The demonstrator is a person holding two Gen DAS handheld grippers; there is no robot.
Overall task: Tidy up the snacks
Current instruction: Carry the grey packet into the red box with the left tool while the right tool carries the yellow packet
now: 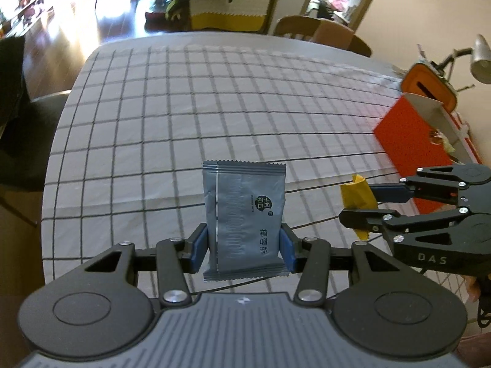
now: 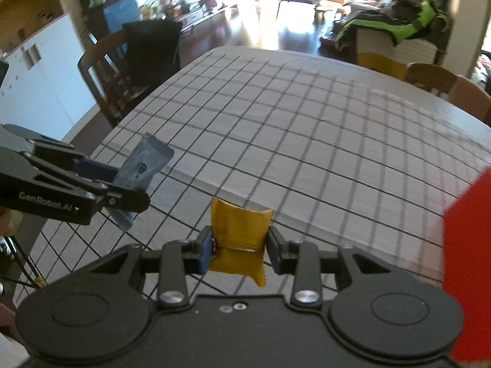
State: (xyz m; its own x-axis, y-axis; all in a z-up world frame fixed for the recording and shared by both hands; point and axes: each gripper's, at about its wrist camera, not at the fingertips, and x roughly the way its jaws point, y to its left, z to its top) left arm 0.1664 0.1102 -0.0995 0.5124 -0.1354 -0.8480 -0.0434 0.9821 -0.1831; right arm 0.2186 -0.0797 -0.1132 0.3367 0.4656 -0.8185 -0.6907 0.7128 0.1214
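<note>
My left gripper is shut on a grey-blue snack packet and holds it upright above the checked tablecloth. My right gripper is shut on a small yellow snack packet, also above the cloth. In the left wrist view the right gripper shows at the right with the yellow packet. In the right wrist view the left gripper shows at the left with the grey packet. An open red box stands at the table's right side, close to the right gripper.
The table has a white cloth with a black grid. An orange container and a desk lamp stand behind the red box. Wooden chairs stand around the table edges.
</note>
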